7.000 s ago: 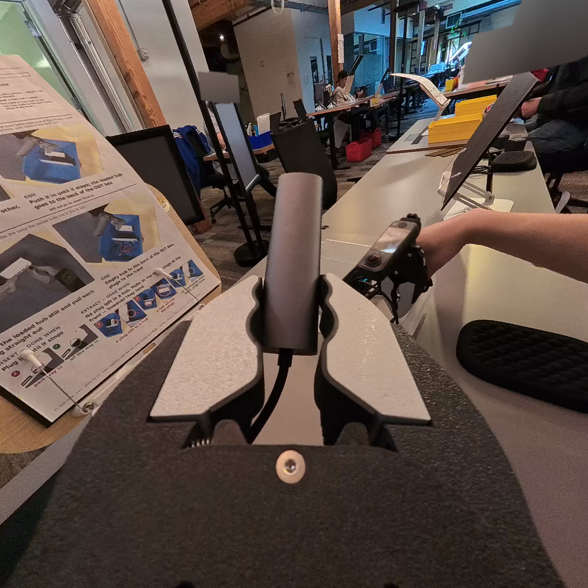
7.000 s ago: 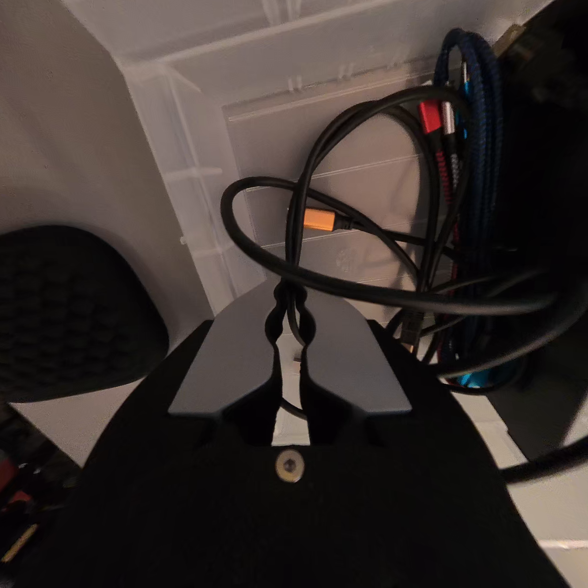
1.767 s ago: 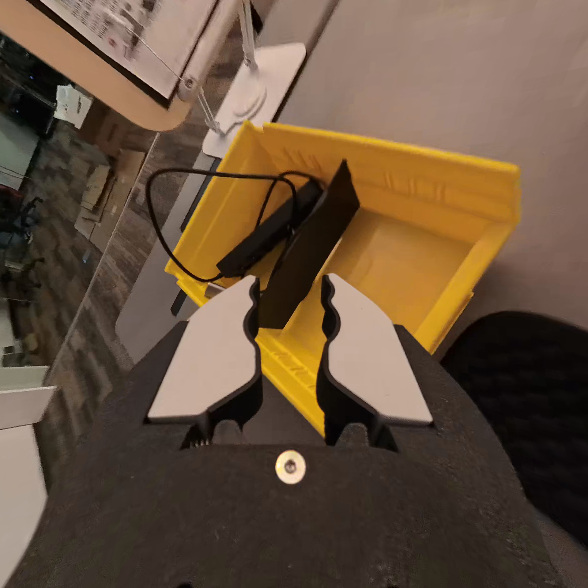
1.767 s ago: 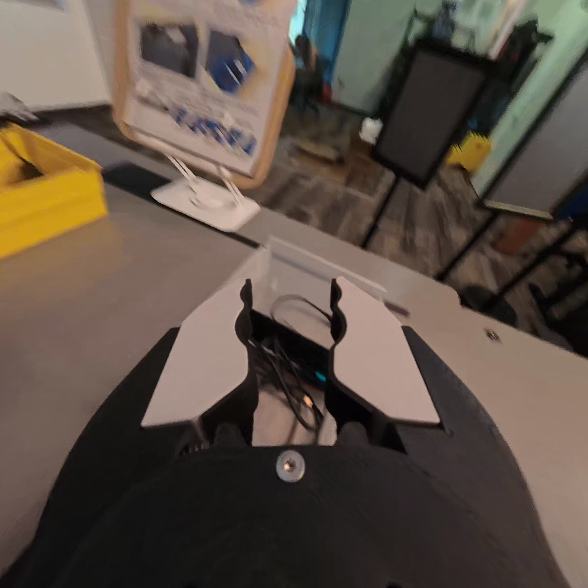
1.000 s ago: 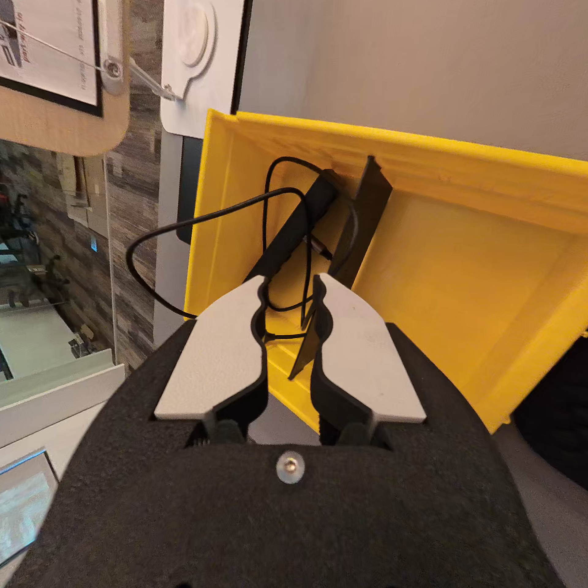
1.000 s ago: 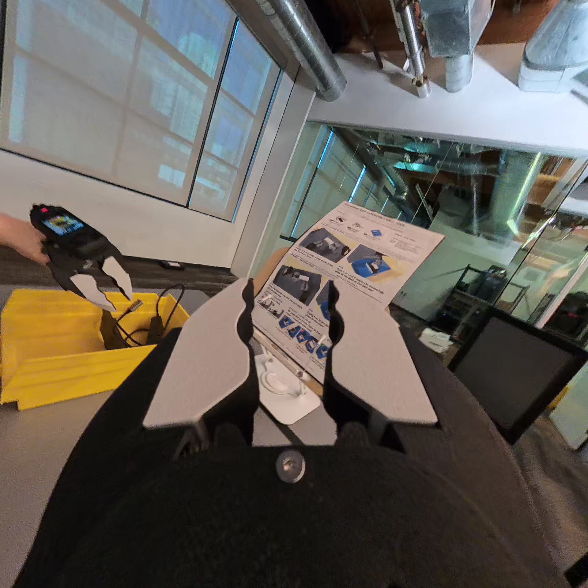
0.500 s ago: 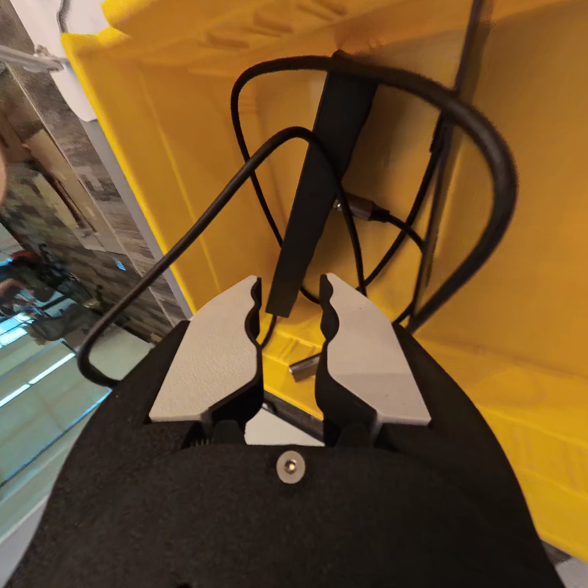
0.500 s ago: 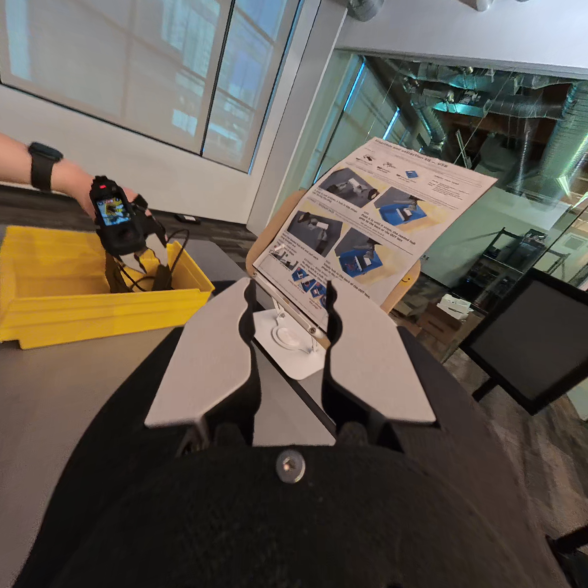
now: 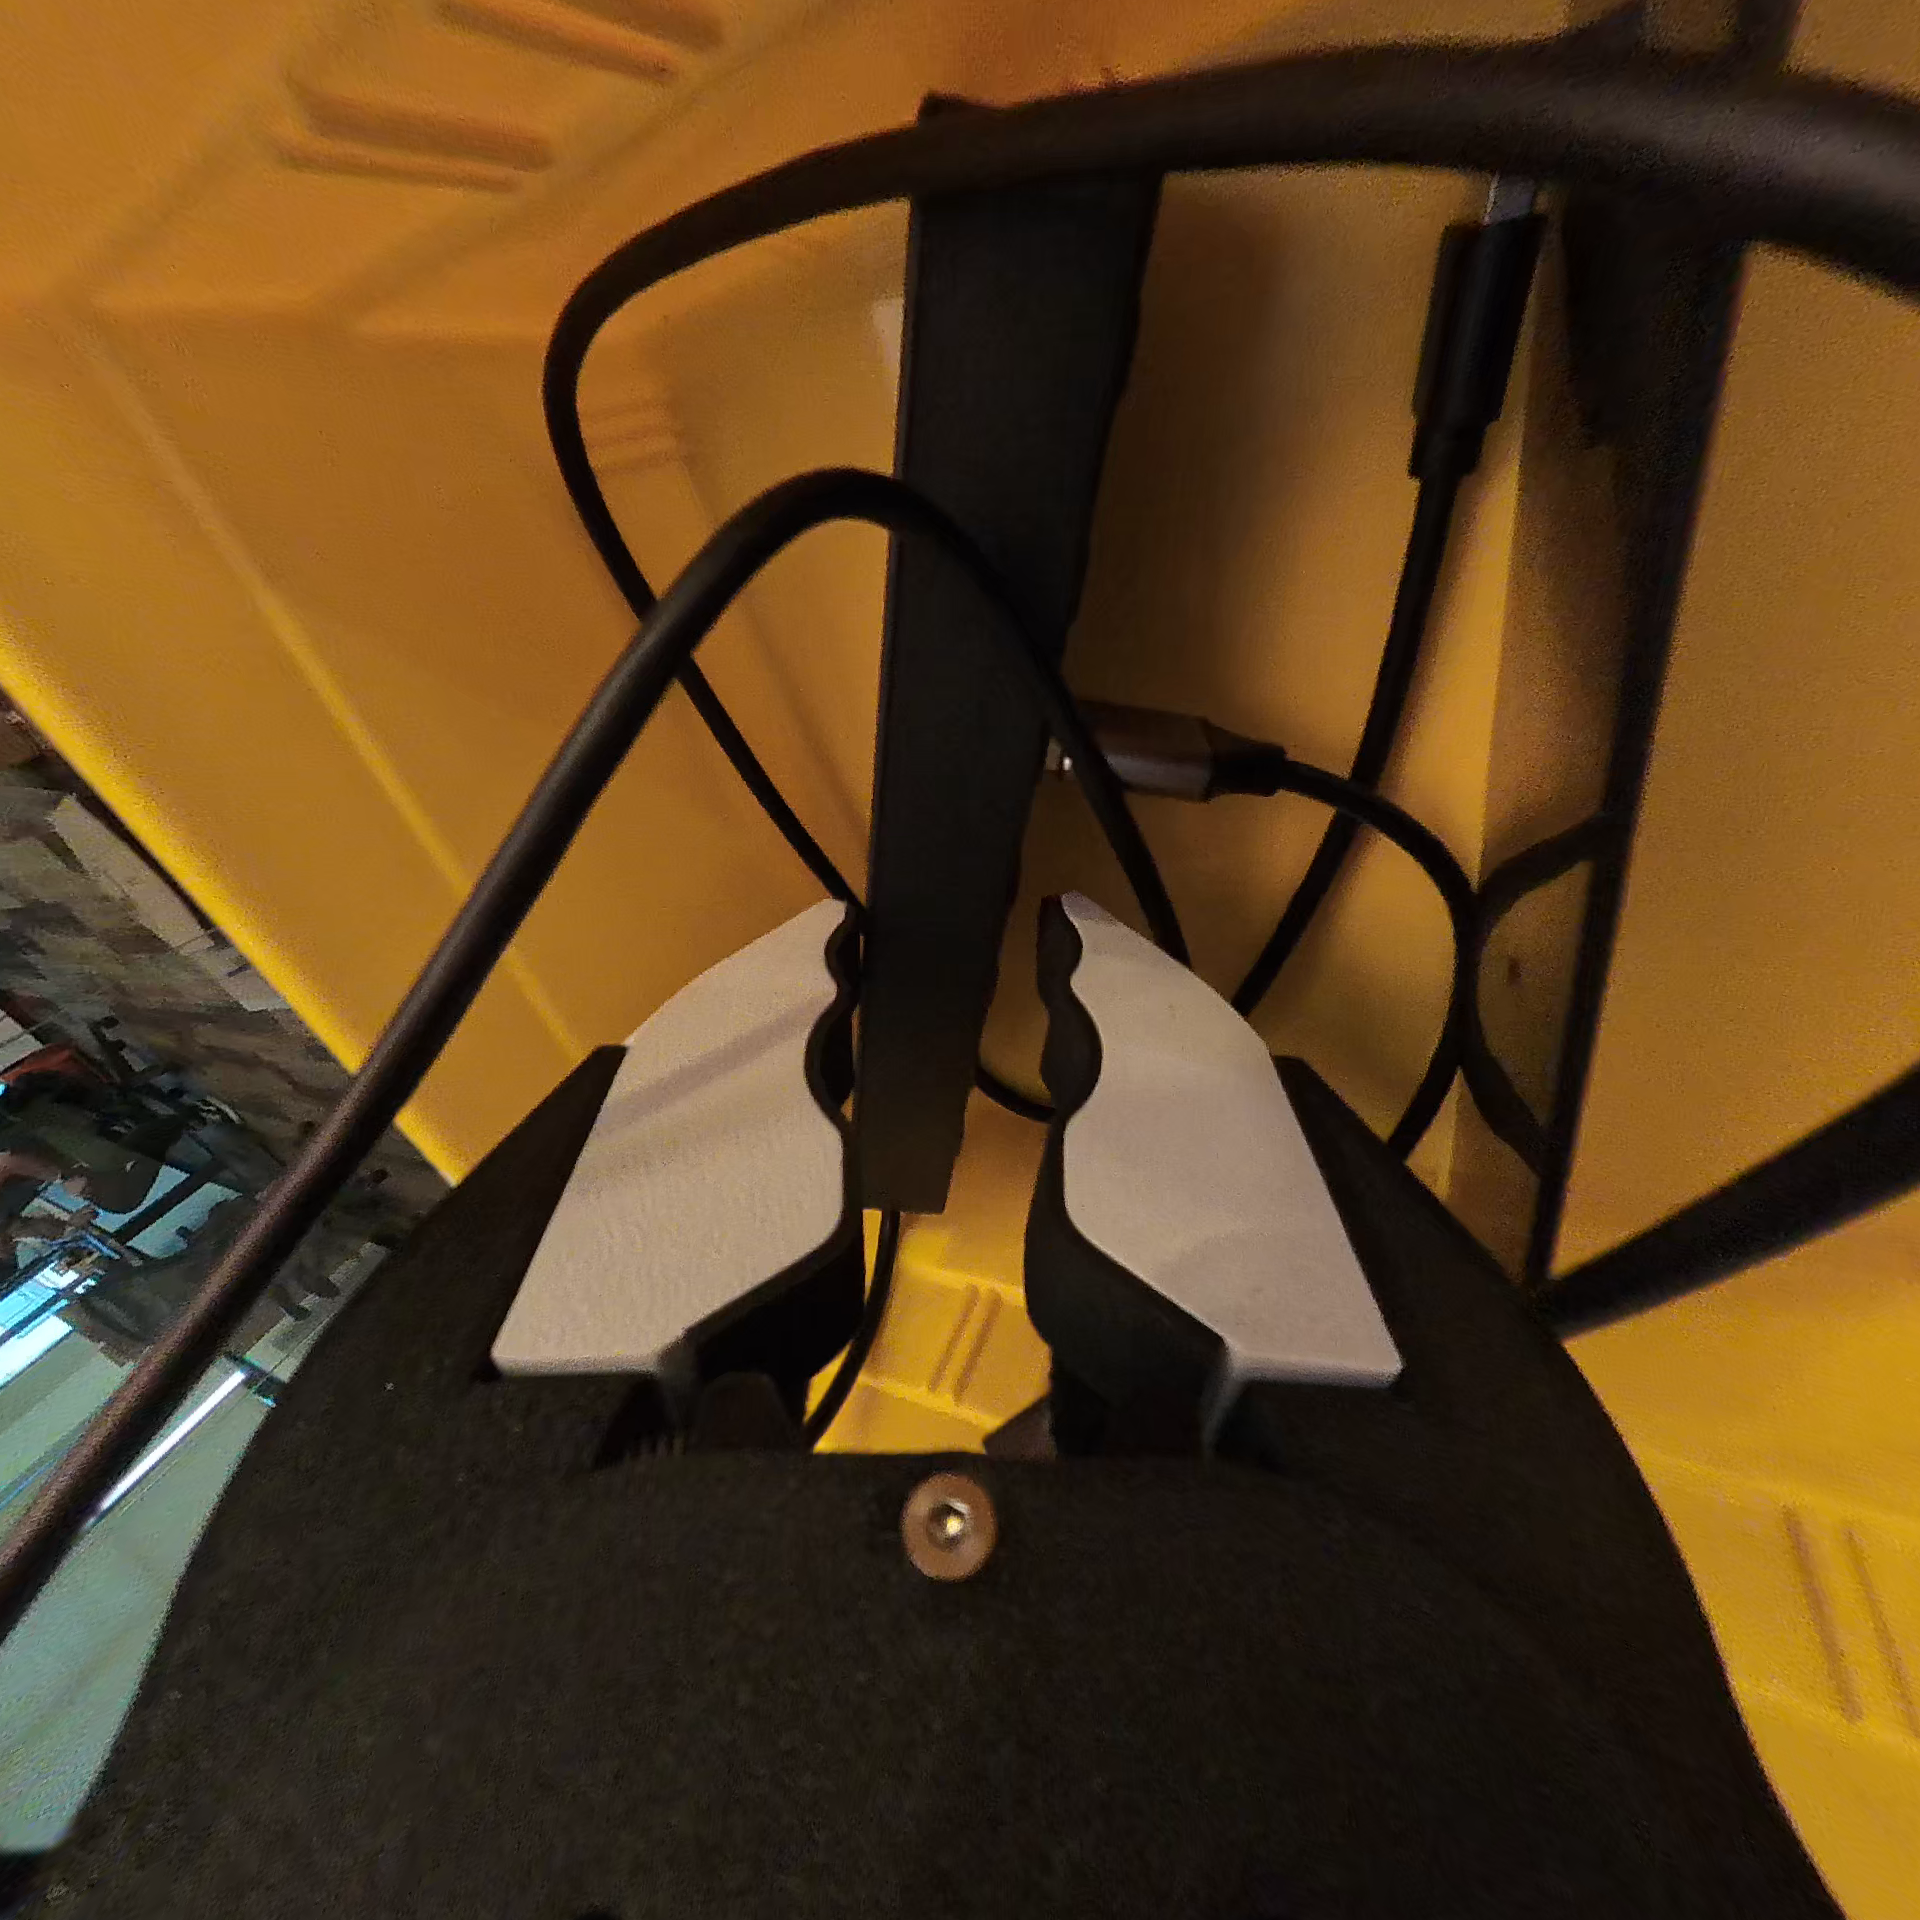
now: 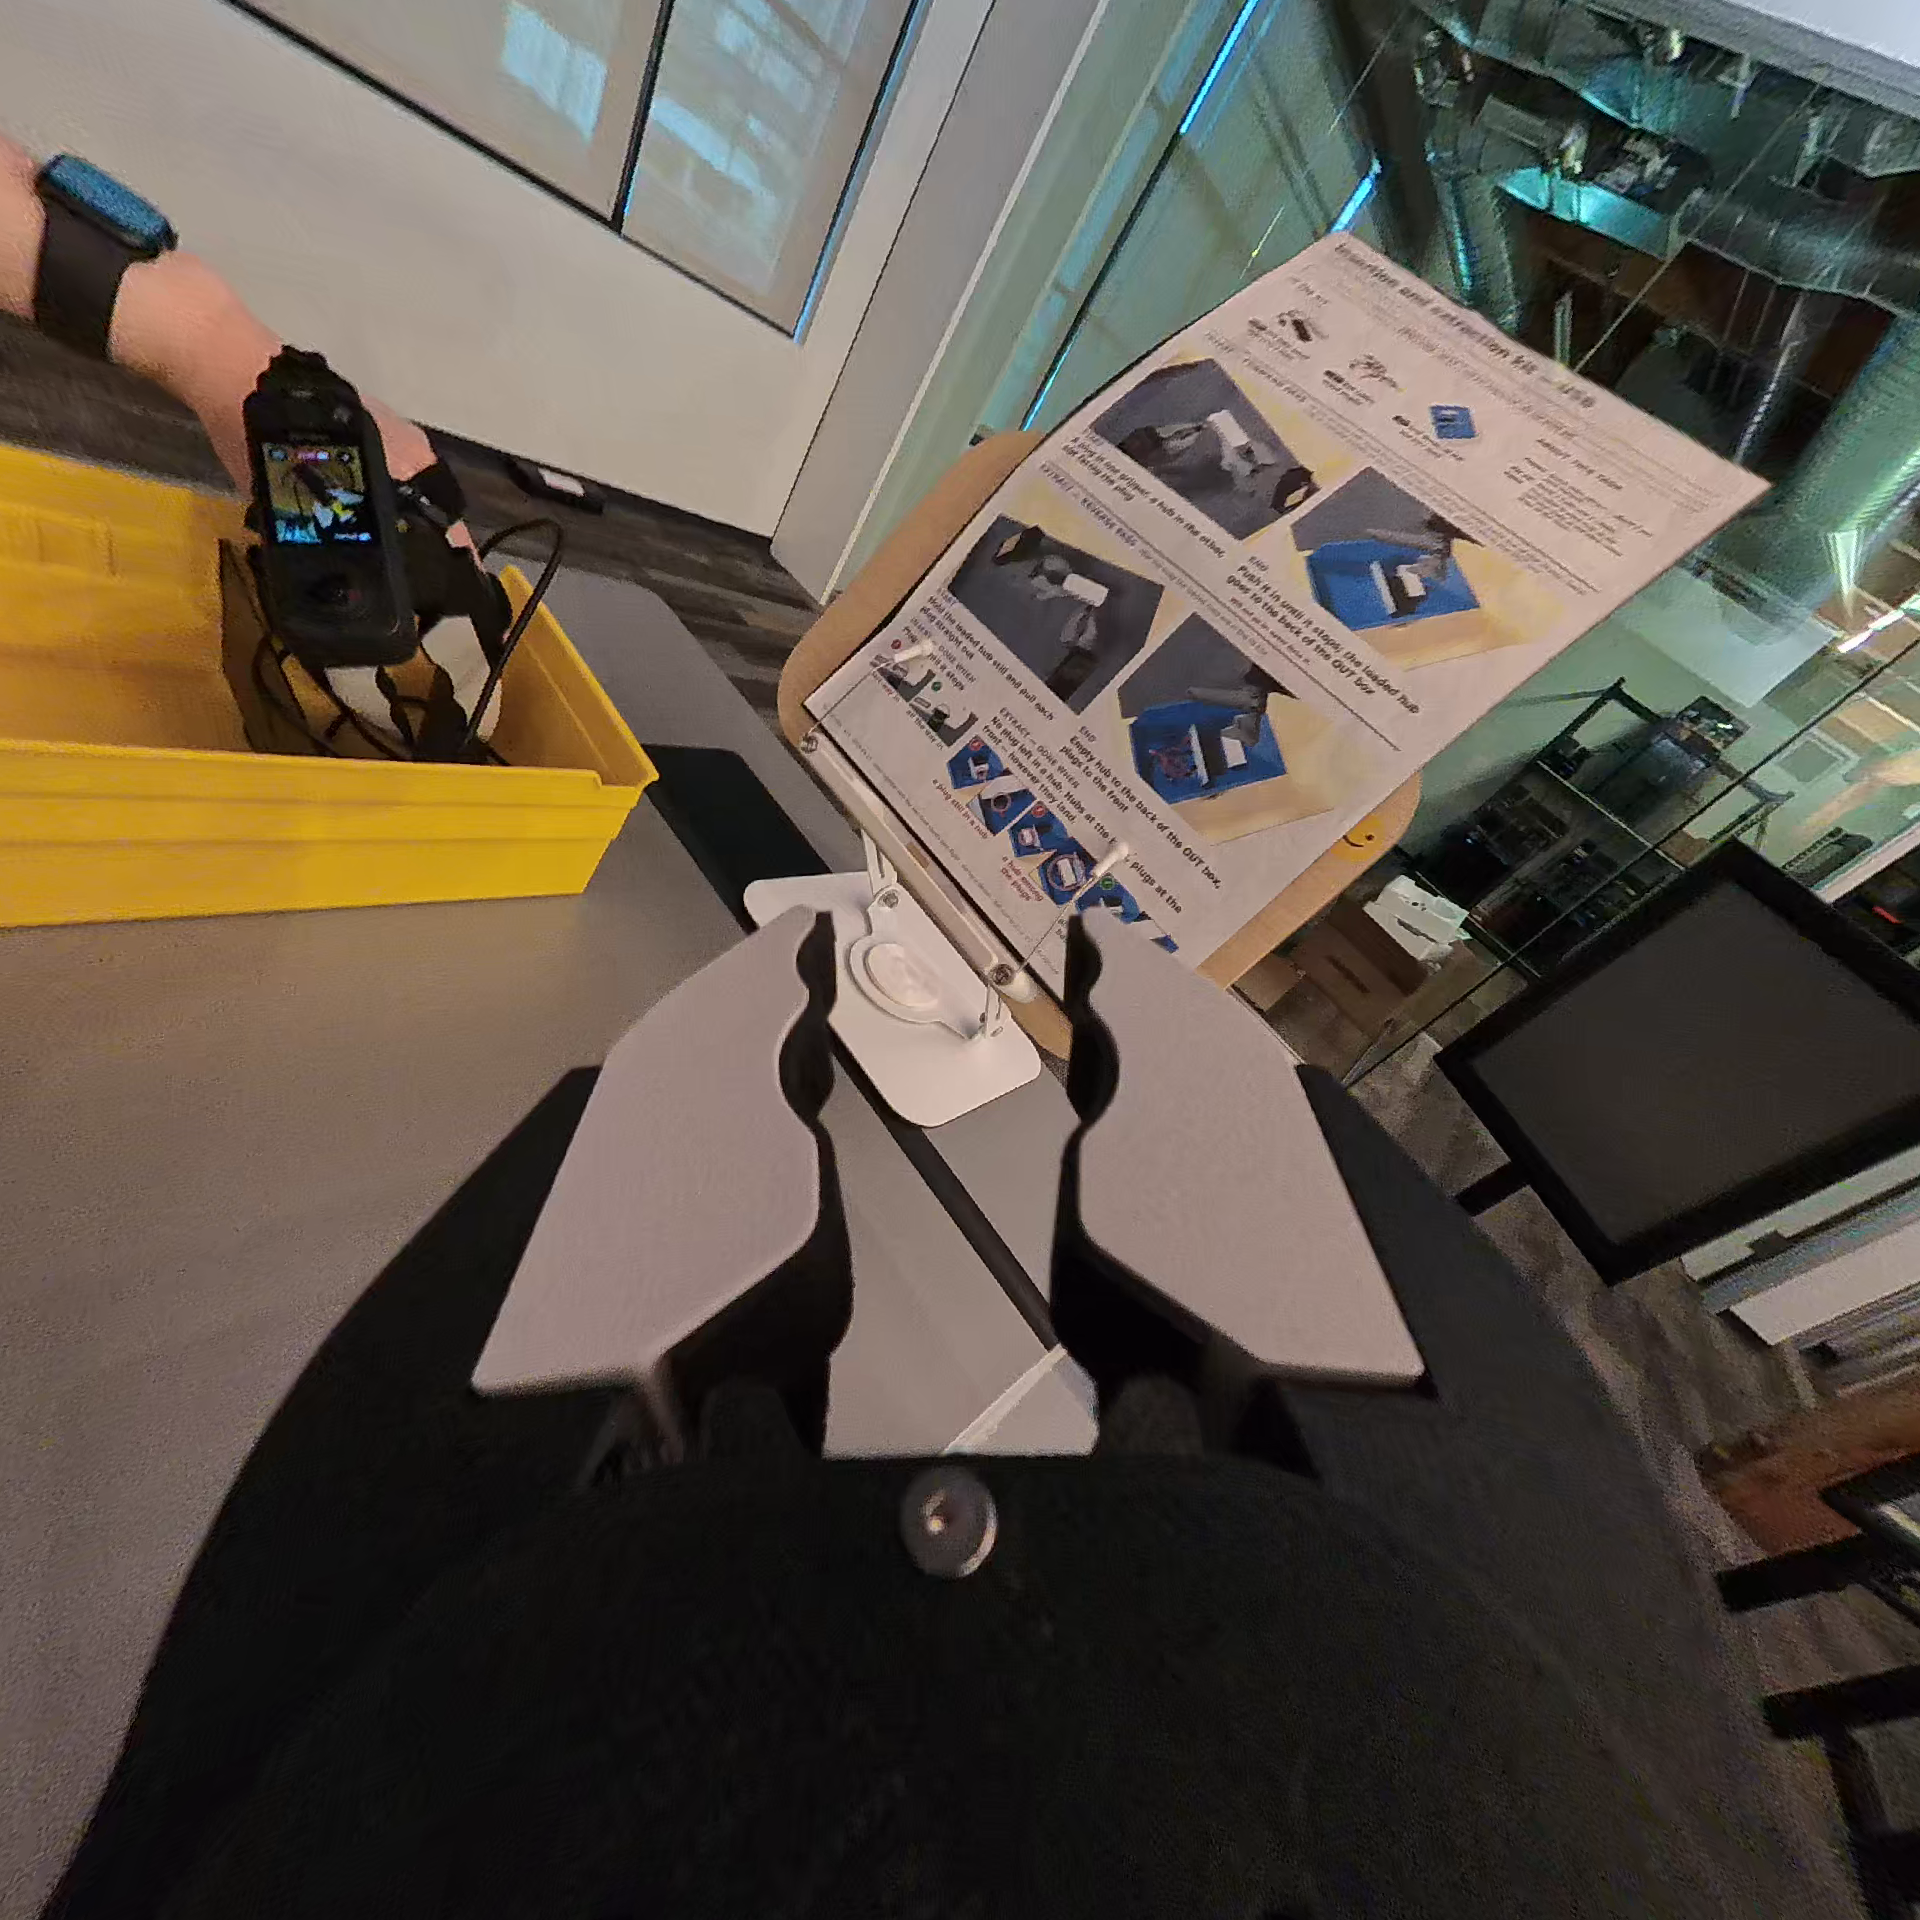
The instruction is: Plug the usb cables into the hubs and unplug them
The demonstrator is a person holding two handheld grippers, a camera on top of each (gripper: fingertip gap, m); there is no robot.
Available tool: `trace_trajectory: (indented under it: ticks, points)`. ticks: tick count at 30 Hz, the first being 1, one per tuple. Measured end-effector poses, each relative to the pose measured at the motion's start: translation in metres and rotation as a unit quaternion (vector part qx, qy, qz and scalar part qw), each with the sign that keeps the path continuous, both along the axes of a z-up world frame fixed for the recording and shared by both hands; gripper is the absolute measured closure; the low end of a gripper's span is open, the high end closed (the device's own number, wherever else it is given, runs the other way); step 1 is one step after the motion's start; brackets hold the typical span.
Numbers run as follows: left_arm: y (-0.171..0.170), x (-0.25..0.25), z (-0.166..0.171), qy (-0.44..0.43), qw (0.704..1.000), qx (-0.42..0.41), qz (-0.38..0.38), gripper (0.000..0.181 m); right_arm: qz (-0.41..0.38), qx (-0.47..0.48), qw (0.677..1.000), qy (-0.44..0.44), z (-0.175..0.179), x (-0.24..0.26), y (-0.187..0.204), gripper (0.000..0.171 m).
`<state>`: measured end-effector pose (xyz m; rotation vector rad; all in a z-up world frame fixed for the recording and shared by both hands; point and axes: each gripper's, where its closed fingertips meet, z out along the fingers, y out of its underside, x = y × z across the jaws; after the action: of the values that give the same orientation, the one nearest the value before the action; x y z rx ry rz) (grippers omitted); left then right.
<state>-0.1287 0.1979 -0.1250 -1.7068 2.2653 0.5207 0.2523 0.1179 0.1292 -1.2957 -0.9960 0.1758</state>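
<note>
Writing fills the propped instruction sheet [image 10: 1288,665] at upper right; both grippers gape, left gripper [image 9: 951,925] straddling the hub [image 9: 977,665], right gripper [image 10: 940,940] empty.

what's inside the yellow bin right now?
The yellow bin holds a dark hub with one plug in its side, looping black cables, a black divider, and the open left gripper. Its floor beneath is hidden.
</note>
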Motion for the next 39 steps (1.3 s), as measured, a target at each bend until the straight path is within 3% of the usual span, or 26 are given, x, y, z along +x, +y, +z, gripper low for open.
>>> trace_trajectory:
  ticks: [7, 14, 22, 31, 39]
  points:
    - [0.013, -0.008, -0.012, 0.043, 0.998, 0.032, -0.017, 0.156, 0.011, 0.004, 0.998, -0.057, -0.017, -0.013, 0.001, 0.128]
    - [0.009, -0.008, 0.014, 0.023, 0.997, 0.071, -0.003, 0.156, 0.019, 0.015, 0.997, -0.077, -0.02, -0.015, -0.002, 0.128]
    - [0.001, -0.004, 0.09, 0.004, 0.992, 0.125, 0.021, 0.156, 0.035, 0.008, 0.998, -0.051, -0.017, -0.011, -0.004, 0.128]
    - [-0.023, 0.001, 0.17, -0.015, 0.991, 0.12, 0.058, 0.157, 0.054, -0.017, 0.997, -0.06, -0.03, -0.013, -0.002, 0.128]
    - [-0.044, 0.047, 0.259, -0.063, 0.987, 0.143, 0.048, 0.157, 0.074, -0.034, 0.995, -0.064, -0.039, -0.02, -0.003, 0.128]
